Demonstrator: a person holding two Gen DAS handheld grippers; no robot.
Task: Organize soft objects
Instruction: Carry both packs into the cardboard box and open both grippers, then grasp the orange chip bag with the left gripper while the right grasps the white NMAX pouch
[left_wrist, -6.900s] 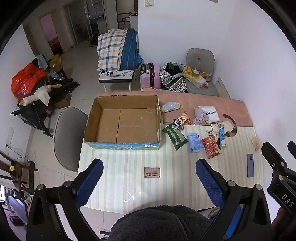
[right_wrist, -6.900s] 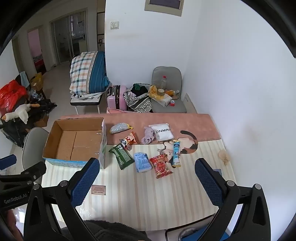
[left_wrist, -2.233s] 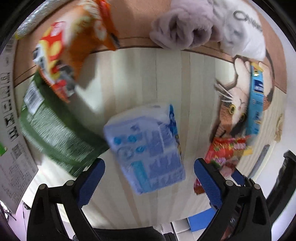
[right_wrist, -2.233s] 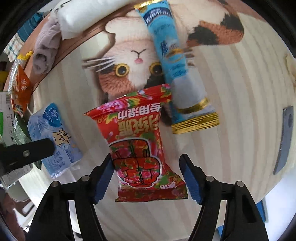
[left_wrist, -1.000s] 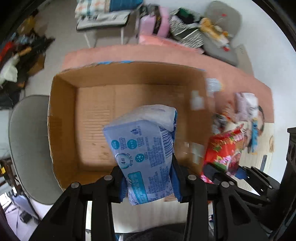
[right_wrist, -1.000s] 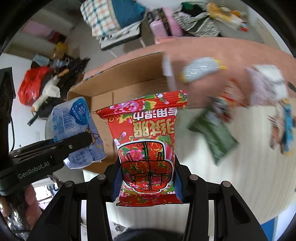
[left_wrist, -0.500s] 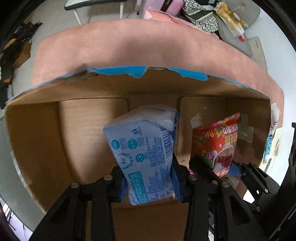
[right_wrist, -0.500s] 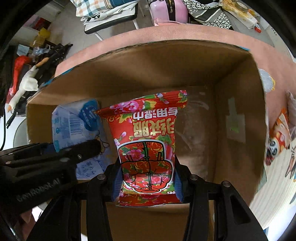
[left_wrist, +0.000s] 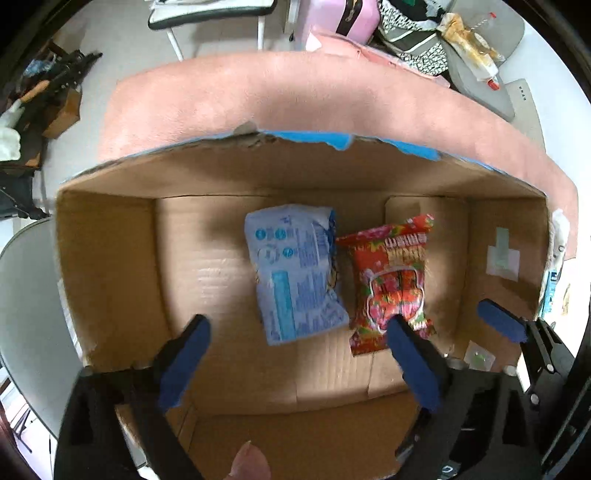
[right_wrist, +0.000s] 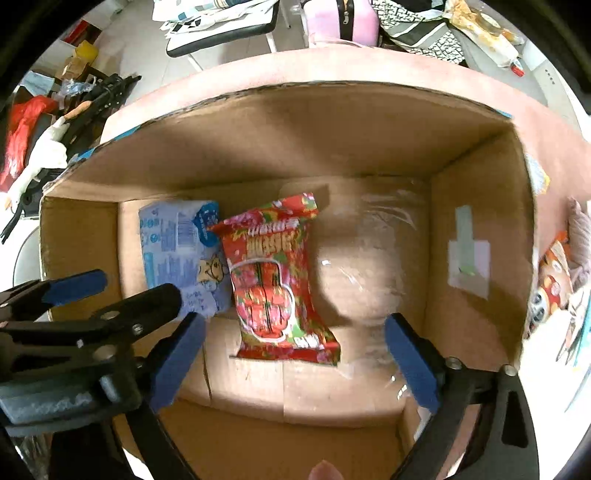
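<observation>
A light blue tissue pack (left_wrist: 295, 280) and a red snack bag (left_wrist: 391, 280) lie side by side on the floor of the open cardboard box (left_wrist: 110, 266). My left gripper (left_wrist: 299, 363) is open and empty above the box, just in front of the blue pack. My right gripper (right_wrist: 291, 358) is open and empty over the near end of the red bag (right_wrist: 277, 280). The blue pack (right_wrist: 181, 247) lies left of the red bag in the right wrist view. The left gripper also shows there (right_wrist: 110, 291).
The box (right_wrist: 476, 236) stands on a table with a pink cloth (left_wrist: 295, 99). More snack bags (right_wrist: 554, 273) and a mauve cloth lie to the right of the box. A grey chair (left_wrist: 26, 306) is at the left. Luggage and clutter stand beyond the table.
Both grippers have opened and let go. The blue pack and the red bag have dropped to the box floor. Both grippers have pulled back a little.
</observation>
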